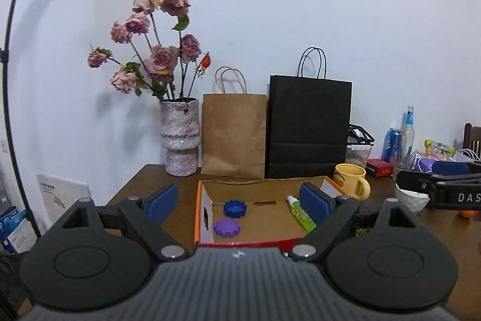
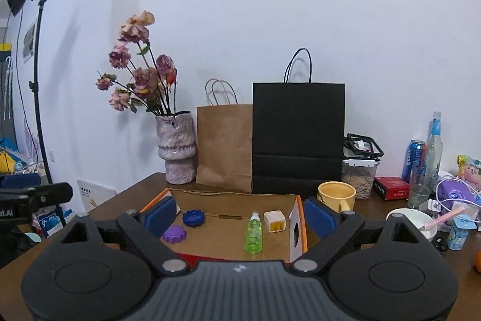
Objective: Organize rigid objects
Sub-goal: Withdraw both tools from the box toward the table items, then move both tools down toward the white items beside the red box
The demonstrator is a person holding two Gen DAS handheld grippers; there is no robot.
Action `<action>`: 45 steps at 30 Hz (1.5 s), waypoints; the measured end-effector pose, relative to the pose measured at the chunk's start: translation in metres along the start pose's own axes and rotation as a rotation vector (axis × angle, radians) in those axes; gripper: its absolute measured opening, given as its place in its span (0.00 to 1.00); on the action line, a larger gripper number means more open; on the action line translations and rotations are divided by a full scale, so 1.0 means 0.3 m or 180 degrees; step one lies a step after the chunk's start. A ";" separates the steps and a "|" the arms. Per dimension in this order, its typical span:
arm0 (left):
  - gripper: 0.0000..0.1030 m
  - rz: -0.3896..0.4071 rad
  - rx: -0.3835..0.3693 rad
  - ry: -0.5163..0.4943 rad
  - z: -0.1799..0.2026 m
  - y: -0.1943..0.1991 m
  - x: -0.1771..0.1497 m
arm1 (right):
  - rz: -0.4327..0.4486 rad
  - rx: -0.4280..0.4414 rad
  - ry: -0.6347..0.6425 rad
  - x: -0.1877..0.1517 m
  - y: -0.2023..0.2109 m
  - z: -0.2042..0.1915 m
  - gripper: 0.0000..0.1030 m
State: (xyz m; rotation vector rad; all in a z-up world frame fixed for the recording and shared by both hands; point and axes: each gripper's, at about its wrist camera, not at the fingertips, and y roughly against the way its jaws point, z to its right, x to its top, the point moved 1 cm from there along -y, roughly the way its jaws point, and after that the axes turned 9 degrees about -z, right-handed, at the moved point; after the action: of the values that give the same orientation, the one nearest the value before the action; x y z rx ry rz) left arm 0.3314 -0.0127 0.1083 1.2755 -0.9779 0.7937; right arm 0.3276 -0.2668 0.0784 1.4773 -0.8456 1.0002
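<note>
An open cardboard box (image 1: 207, 194) (image 2: 297, 212) with orange edges lies on the brown table. In it are a blue gear-shaped lid (image 1: 235, 208) (image 2: 193, 217), a purple gear-shaped lid (image 1: 227, 227) (image 2: 173, 234), a green bottle (image 1: 300, 212) (image 2: 254, 233) lying flat, and a white cube with yellow face (image 2: 274, 220). My left gripper (image 1: 237, 203) is open and empty, held in front of the box. My right gripper (image 2: 240, 214) is open and empty, also in front of the box. The right gripper shows at the right edge of the left wrist view (image 1: 442, 185).
A vase of dried roses (image 1: 179, 137) (image 2: 176, 149), a brown paper bag (image 1: 233, 134) (image 2: 224, 146) and a black paper bag (image 1: 309, 128) (image 2: 297, 137) stand behind the box. A yellow mug (image 1: 351, 179) (image 2: 336, 196), white bowl (image 2: 412, 221), bottles, cans and clutter fill the right side.
</note>
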 end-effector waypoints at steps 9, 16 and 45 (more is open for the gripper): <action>0.87 0.0036 0.0121 0.0027 0.002 0.205 -0.185 | 0.0091 0.0139 -0.0011 -0.217 0.187 -0.025 0.90; 0.93 0.0127 0.0059 0.0099 -0.010 0.420 -0.361 | 0.0167 0.0122 0.0043 -0.419 0.405 -0.091 1.00; 0.96 -0.0373 -0.0094 -0.0057 0.083 0.465 -0.615 | -0.0328 0.0162 -0.0349 -0.742 0.570 -0.097 1.00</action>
State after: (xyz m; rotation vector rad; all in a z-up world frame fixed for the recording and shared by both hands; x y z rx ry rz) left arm 0.1280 -0.0095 -0.0048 1.3040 -0.9172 0.6759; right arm 0.0816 -0.2659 -0.0597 1.6146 -0.8181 0.8762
